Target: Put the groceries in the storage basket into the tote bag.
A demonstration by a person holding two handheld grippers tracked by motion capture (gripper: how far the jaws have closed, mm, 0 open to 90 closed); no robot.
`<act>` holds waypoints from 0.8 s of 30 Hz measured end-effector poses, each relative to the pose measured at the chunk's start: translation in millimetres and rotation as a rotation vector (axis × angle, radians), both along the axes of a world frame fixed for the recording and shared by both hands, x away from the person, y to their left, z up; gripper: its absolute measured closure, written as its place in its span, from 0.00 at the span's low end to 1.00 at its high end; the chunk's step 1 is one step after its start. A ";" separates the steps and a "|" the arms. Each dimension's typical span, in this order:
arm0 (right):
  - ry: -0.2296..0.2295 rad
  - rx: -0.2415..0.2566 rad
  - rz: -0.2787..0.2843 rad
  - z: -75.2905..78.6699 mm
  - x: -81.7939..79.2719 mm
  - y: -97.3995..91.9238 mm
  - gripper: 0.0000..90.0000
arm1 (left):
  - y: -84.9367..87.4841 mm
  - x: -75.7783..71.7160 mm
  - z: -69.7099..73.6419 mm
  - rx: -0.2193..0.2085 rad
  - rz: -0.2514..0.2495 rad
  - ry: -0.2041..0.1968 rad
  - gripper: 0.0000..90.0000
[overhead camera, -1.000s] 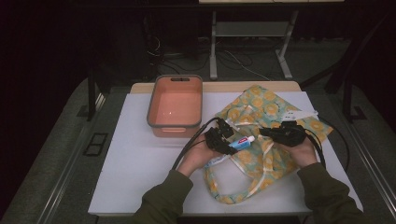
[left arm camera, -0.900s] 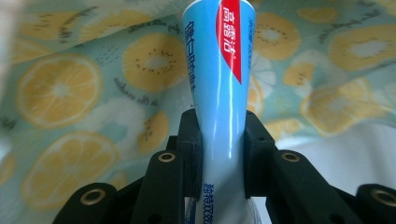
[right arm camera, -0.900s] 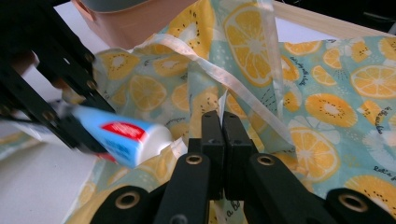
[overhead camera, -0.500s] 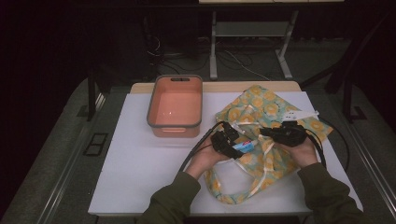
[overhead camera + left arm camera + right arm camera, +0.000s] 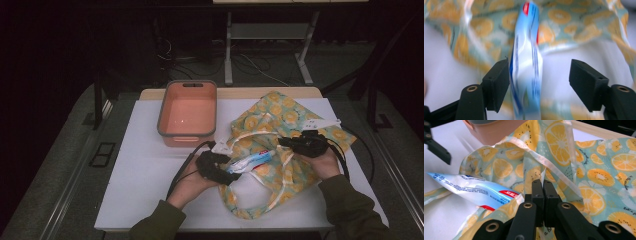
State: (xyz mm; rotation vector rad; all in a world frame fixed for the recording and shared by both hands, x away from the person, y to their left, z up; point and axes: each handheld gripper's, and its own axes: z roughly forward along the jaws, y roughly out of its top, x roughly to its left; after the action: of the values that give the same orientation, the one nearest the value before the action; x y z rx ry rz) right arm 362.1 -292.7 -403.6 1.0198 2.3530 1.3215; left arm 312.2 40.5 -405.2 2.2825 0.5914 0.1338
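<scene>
Hands reach in from the table's near edge: the left gripper (image 5: 231,172), jaws spread and just been opening, has a toothpaste tube (image 5: 250,162) between its pads, one pad against it. That tube lies across the fruit-print bag (image 5: 280,120), its long axis pointing from the left gripper toward the right gripper (image 5: 543,187), which is clenched on the bag's fabric.

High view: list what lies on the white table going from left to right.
Orange tub → left gripper, jaws apart around the tube's end → toothpaste tube, lying at the mouth of the fruit-print bag → right gripper, shut on the bag's fabric.
</scene>
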 end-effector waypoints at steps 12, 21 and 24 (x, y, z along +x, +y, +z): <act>0.002 -0.013 0.006 -1.9 -0.3 3.2 0.99 | 18.1 -3.6 -24.8 0.037 -0.014 -0.002 0.63; 0.003 -0.016 0.002 -1.9 -0.5 2.3 0.99 | 17.3 -3.5 -24.7 0.083 -0.022 -0.100 0.91; -0.001 -0.020 0.007 -1.8 -0.8 3.6 0.99 | 17.0 -1.8 -23.9 0.075 -0.013 -0.103 0.96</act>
State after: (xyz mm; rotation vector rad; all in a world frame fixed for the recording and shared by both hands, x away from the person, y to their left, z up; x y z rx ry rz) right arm 361.2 -289.2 -405.4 1.0062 2.3664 1.2978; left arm 310.3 57.5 -429.1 2.3359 0.5259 0.2693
